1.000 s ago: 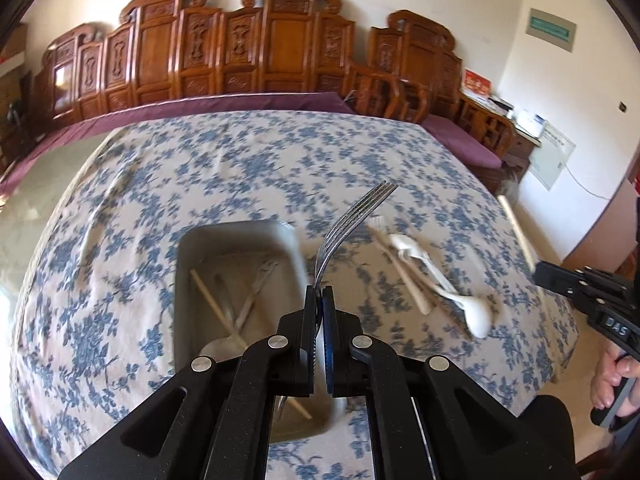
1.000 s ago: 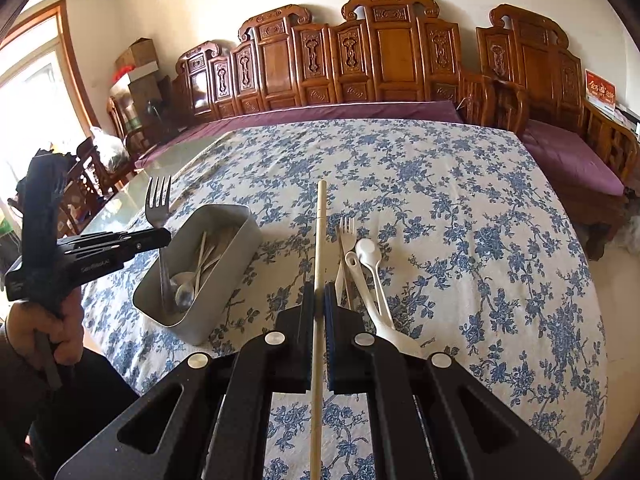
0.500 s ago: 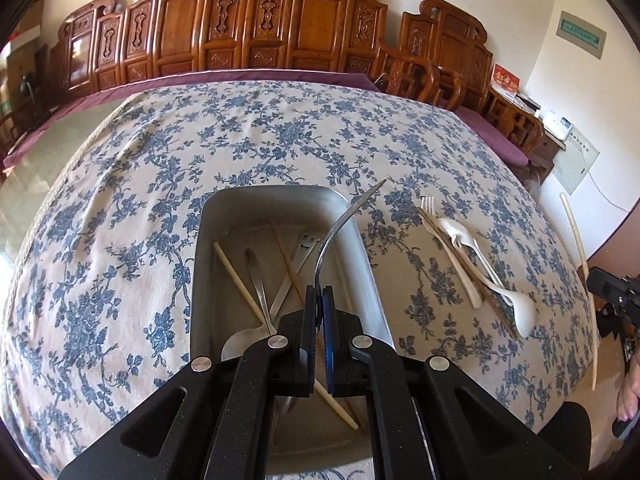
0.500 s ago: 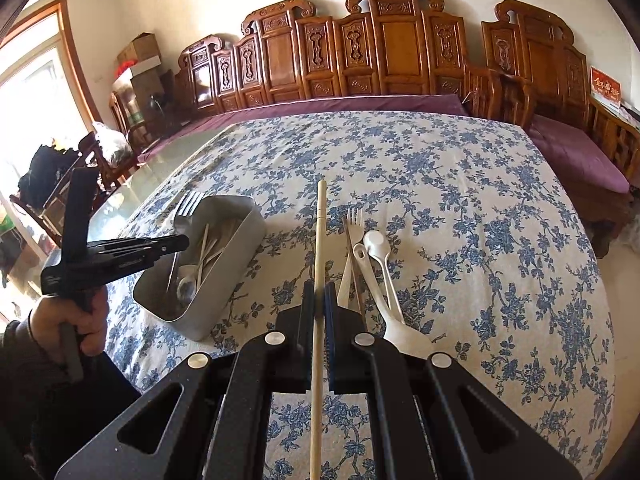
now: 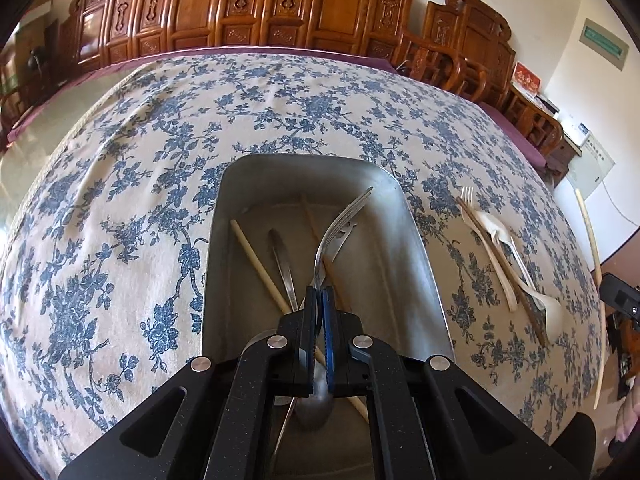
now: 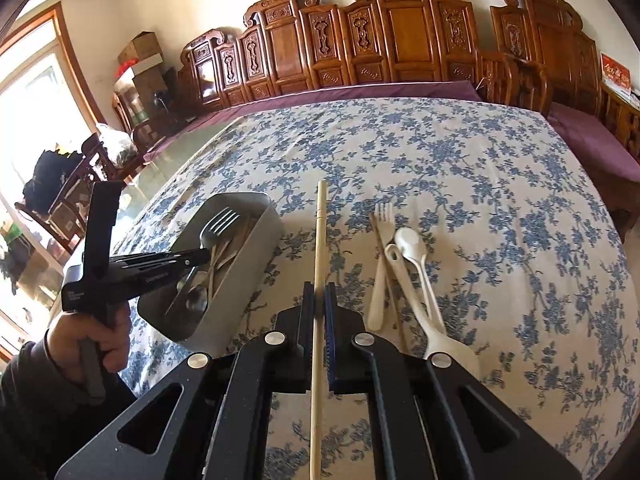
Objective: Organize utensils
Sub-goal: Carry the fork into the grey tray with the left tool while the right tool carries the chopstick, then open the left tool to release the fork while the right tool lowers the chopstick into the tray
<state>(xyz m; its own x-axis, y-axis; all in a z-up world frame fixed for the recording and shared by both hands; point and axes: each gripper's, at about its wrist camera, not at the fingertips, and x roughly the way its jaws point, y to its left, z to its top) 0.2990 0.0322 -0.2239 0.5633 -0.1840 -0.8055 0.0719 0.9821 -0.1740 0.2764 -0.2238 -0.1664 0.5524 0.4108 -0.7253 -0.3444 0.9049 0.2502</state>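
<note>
My left gripper (image 5: 319,292) is shut on the handle of a metal fork (image 5: 340,224), whose tines point up and away over the grey metal tray (image 5: 304,158). In the tray lie a pale chopstick (image 5: 260,264), a metal spoon (image 5: 316,404) and other metal cutlery. From the right wrist view, the left gripper (image 6: 200,256) hangs just above the tray (image 6: 260,264) with the fork (image 6: 218,224) tilted over it. My right gripper (image 6: 319,292) is shut on a long pale chopstick (image 6: 320,240), held above the cloth to the right of the tray.
A pile of white plastic spoons, a white fork and a dark chopstick (image 6: 408,264) lies on the blue-flowered tablecloth (image 6: 440,152) right of the tray. Carved wooden chairs (image 6: 400,28) line the far edge. A person's hand (image 6: 96,340) grips the left handle.
My left gripper has sunk and shifted left with the fork, from right of the tray to directly over it. The right gripper drifted slightly towards the tray with its chopstick.
</note>
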